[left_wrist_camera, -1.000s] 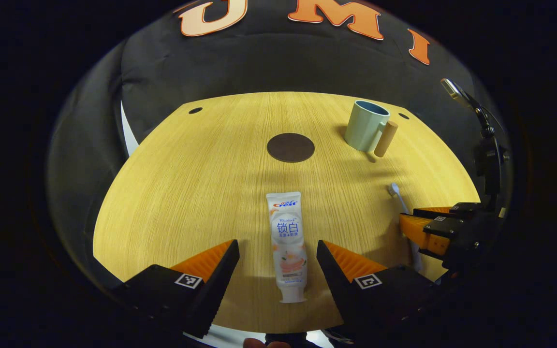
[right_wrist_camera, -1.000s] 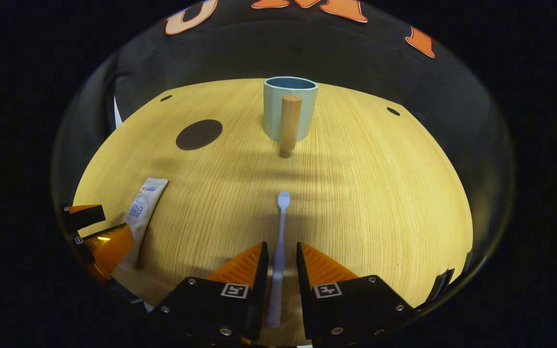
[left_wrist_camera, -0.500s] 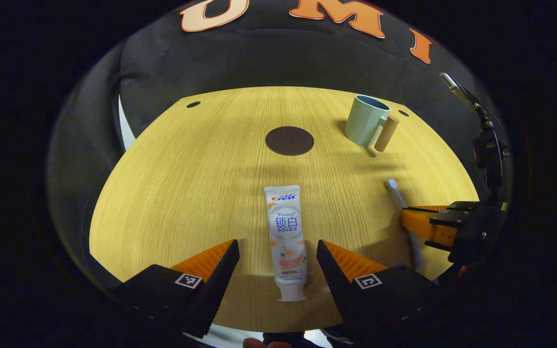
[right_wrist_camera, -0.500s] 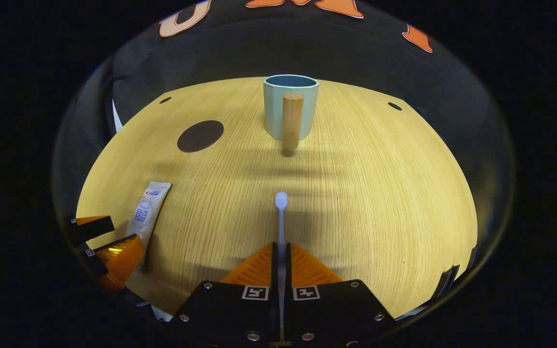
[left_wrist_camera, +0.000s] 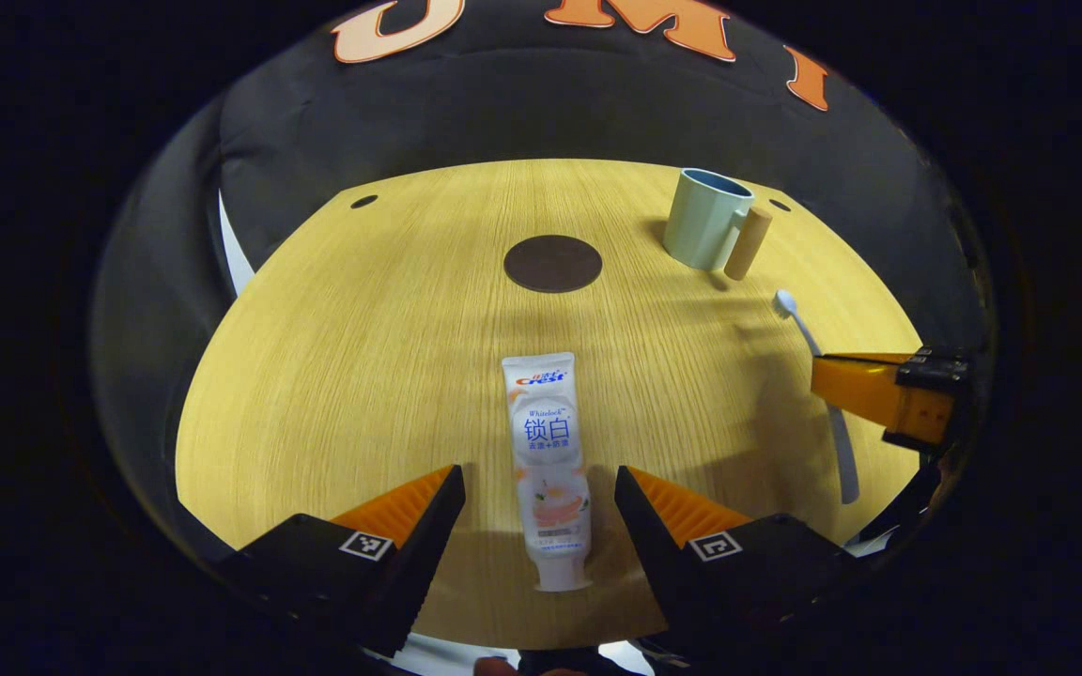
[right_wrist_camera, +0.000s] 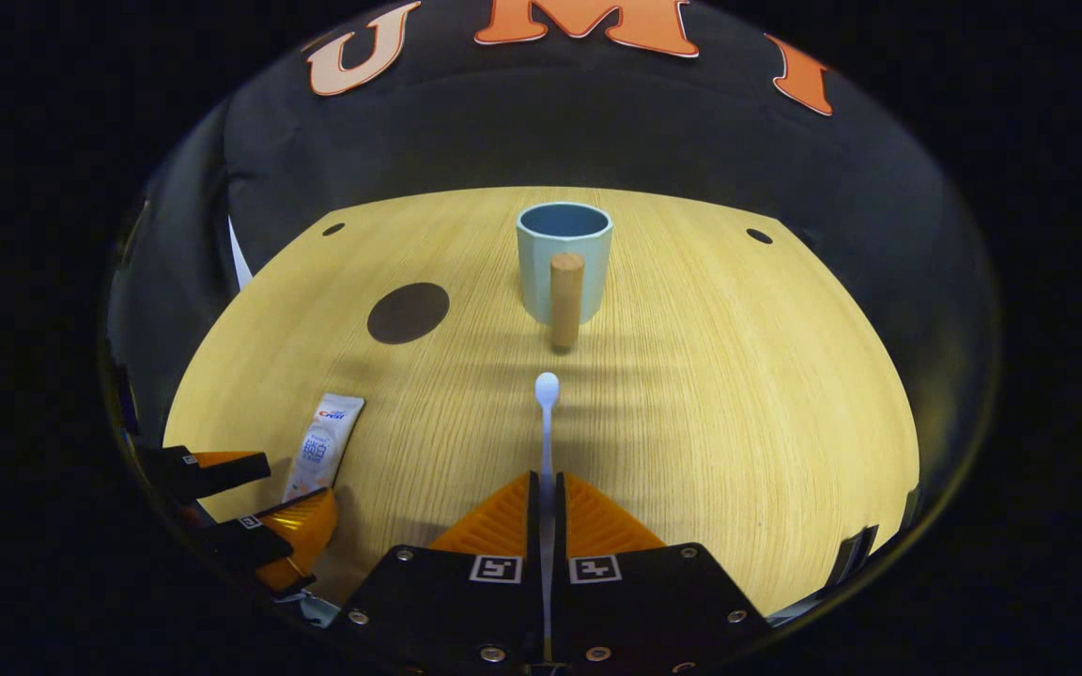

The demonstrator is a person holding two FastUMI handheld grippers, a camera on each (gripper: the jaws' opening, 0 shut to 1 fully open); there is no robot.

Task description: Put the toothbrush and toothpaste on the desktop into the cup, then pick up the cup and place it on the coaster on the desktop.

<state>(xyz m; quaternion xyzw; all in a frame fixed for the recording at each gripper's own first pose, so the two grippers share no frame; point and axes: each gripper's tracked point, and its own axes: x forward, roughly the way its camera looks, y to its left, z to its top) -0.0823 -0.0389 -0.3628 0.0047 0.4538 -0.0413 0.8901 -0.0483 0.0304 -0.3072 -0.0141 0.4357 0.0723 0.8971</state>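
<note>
Left gripper point(left_wrist_camera: 539, 493) stands released, jaws spread either side of the toothpaste point(left_wrist_camera: 546, 451), which lies flat on the desktop point(left_wrist_camera: 363, 357) at 6 o'clock, positioned for a side pinch. Coaster point(left_wrist_camera: 552, 263) sits bare at 12 o'clock. Cup point(right_wrist_camera: 564, 261), upright at 12 o'clock, presents an open mouth. Right gripper point(right_wrist_camera: 547, 493) is clenched on the toothbrush point(right_wrist_camera: 546, 422), head aimed cupward for insertion.

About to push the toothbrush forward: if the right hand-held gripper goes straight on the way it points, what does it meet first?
Likely the cup's wooden handle, which faces the right hand-held gripper. The held toothbrush leads; its head would touch before the cup wall, though the height is hard to judge.
</note>
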